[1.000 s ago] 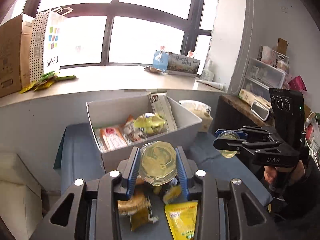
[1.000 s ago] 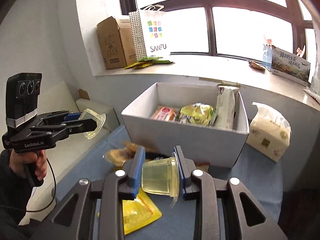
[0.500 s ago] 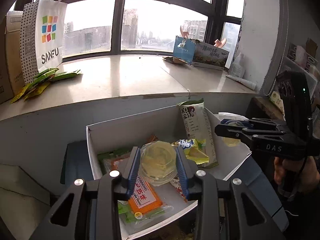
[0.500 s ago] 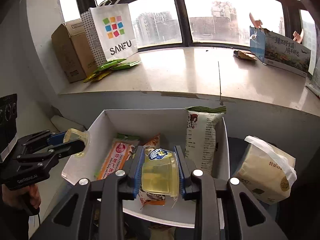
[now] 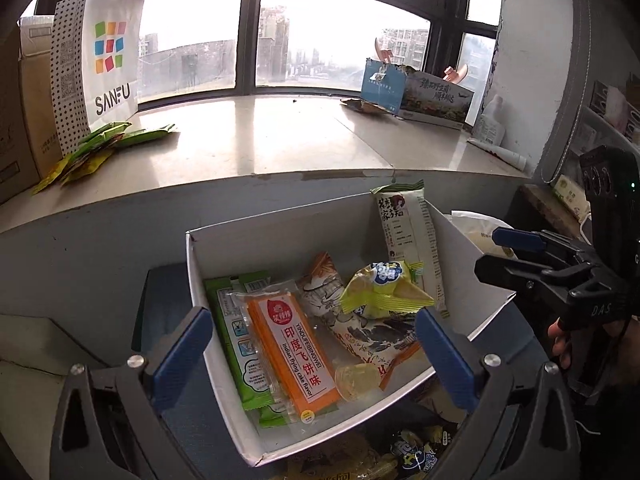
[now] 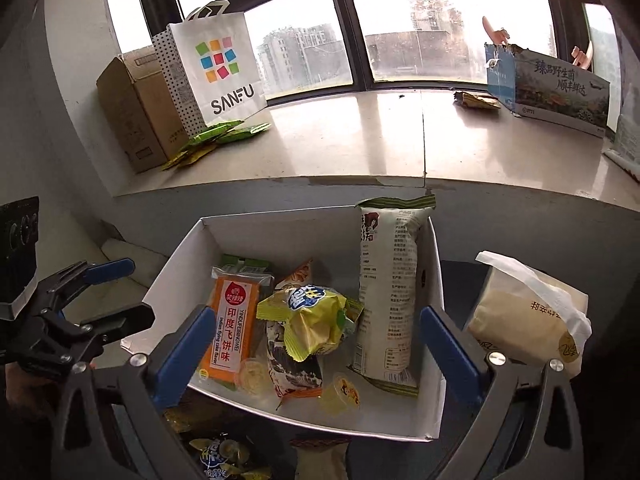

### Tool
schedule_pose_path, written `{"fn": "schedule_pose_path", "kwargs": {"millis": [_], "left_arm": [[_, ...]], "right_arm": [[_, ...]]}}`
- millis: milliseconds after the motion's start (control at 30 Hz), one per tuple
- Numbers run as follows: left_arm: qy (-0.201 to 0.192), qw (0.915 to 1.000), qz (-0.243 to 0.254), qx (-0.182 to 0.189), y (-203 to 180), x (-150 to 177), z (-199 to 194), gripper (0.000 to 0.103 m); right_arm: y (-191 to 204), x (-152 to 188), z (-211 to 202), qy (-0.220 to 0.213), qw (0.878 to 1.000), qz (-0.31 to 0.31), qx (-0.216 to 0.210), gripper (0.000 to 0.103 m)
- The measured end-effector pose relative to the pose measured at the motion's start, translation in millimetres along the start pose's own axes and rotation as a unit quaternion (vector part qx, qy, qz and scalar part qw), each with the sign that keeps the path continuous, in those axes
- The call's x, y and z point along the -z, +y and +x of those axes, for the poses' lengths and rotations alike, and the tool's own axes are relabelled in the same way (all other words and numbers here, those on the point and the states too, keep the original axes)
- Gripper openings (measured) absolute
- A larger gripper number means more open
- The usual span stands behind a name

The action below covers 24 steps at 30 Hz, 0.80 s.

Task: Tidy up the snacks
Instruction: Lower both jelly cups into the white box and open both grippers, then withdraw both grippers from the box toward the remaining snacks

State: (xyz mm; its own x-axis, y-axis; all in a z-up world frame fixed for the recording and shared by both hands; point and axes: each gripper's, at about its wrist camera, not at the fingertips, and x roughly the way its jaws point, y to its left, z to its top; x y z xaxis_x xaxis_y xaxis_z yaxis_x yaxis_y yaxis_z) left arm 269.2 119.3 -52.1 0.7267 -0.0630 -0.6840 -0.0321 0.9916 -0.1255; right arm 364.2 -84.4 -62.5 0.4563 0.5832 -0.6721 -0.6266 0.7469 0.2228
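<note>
White cardboard box (image 5: 280,236) below a stone windowsill (image 5: 260,140) holds crinkled foil packets and two clear jelly cups (image 6: 340,394). Left gripper (image 5: 312,344) and right gripper (image 6: 316,344): jaws just opened wide, empty.

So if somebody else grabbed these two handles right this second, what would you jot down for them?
Left claw: open, holding nothing; its jaws have just been opening.
Right claw: open, holding nothing; its jaws have just been opening.
White box: two clear jelly cups lie inside near the front, one by the orange flying-cake pack, one by the tall white bag.
Done: both cups are in the box.
Left: more snack packets lie in front of the box, apparently next to go in.
</note>
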Motion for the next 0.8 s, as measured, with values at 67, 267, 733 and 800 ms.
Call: {"fn": "schedule_pose_path", "kwargs": {"millis": [67, 267, 733, 800], "left_arm": [[-0.003, 1.0000, 0.004, 0.002, -3.4, 0.3, -7.1, 0.103], [-0.026, 0.9991, 0.033, 0.004, -21.0, 25.9, -48.2, 0.103], [-0.042, 0.9985, 0.010, 0.035, -46.3, 163.8, -132.0, 0.103], [-0.043, 0.9983, 0.026, 0.029, -54.6, 177.1, -138.7, 0.103]], "right_arm": [[5.9, 3.7, -7.3, -0.002, 1.000, -0.001, -0.014, 0.103], [34.9, 38.3, -42.4, -0.010, 0.998, -0.050, -0.046, 0.103], [53.8, 188.6, -111.3, 0.007, 0.998, -0.033, -0.059, 0.103], [54.6, 205.0, -116.5, 0.009, 0.998, -0.035, -0.048, 0.103]]}}
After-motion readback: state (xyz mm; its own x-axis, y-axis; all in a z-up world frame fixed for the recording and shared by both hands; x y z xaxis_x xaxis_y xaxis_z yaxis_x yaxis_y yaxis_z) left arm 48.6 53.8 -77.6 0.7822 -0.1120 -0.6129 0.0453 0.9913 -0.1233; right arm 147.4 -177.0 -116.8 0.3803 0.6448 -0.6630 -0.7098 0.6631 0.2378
